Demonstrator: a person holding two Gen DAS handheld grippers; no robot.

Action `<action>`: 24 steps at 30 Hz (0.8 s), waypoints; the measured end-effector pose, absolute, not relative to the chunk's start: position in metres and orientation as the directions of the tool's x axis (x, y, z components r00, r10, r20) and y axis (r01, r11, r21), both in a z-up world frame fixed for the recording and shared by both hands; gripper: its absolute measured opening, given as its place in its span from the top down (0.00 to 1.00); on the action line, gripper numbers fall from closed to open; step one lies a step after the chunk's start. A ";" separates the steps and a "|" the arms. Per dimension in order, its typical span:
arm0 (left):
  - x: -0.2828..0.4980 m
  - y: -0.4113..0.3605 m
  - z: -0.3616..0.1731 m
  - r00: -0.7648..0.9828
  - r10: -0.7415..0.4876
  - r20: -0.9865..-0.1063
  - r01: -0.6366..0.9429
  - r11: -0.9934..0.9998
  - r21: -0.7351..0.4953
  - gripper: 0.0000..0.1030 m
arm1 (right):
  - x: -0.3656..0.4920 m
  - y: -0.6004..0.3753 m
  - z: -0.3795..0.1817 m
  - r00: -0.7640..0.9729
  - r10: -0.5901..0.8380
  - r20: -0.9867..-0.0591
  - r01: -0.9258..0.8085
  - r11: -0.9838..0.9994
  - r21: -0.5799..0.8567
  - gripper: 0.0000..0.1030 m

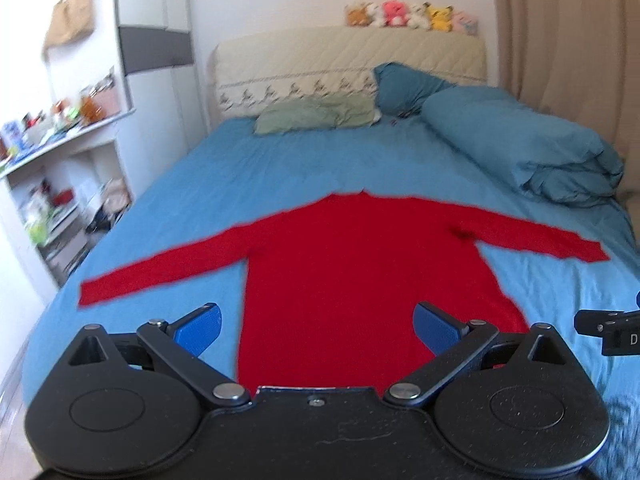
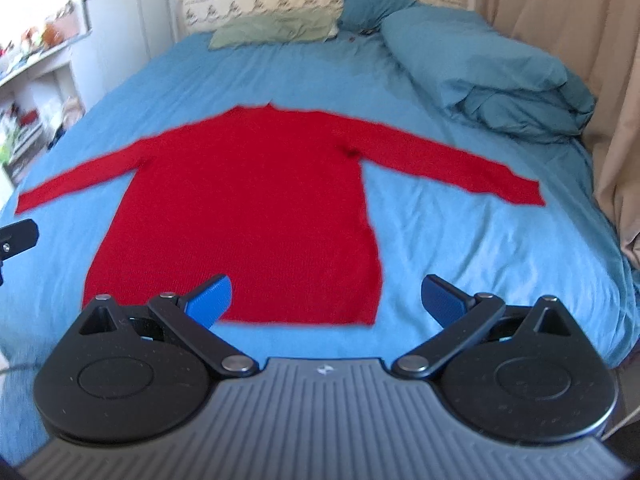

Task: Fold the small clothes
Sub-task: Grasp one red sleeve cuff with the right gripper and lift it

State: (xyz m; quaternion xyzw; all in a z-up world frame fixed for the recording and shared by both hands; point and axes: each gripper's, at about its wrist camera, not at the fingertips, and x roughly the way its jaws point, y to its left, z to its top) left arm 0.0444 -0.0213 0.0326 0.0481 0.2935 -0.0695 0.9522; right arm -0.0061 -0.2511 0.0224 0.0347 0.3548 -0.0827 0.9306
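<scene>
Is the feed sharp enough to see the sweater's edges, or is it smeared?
Left wrist view: red sweater has soft, smeared edges, shelves at left blur badly, left claw stays crisp. Right wrist view: sweater outline fuzzy too, bed bowed by the fisheye, right claw sharp.

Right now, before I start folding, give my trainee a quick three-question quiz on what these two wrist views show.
1. True or false: the red sweater lies flat on the blue bed sheet with both sleeves spread out to the sides.
2. Multiple choice: the left gripper and right gripper are A) both open and empty, B) both shut on the hem, C) one open, one shut.
3. Fill in: the sweater's neck points toward the ____ of the bed, where the green pillow lies.

Key: 1 true. 2 A. 3 head.
</scene>
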 end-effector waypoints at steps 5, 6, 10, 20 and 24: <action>0.104 -0.051 0.048 0.854 -0.124 -0.506 0.200 0.975 0.098 0.00 | 0.040 -0.305 0.028 0.742 -0.183 -0.645 0.283 0.958 0.053 0.00; 0.120 -0.059 0.049 0.858 -0.128 -0.497 0.206 0.973 0.104 0.00 | 0.052 -0.318 0.026 0.738 -0.196 -0.646 0.306 0.950 0.062 0.00; 0.183 -0.083 0.039 0.823 -0.193 -0.534 0.256 0.966 0.046 0.00 | 0.099 -0.369 0.010 0.715 -0.262 -0.648 0.401 0.913 0.074 0.00; 0.315 -0.156 -0.002 0.721 -0.350 -0.599 0.378 0.922 -0.083 0.00 | 0.187 -0.494 -0.086 0.630 -0.328 -0.705 0.586 0.796 0.153 0.00; 0.373 -0.191 -0.046 0.681 -0.315 -0.662 0.389 0.920 -0.038 0.00 | 0.202 -0.530 -0.131 0.603 -0.342 -0.720 0.648 0.737 0.193 0.00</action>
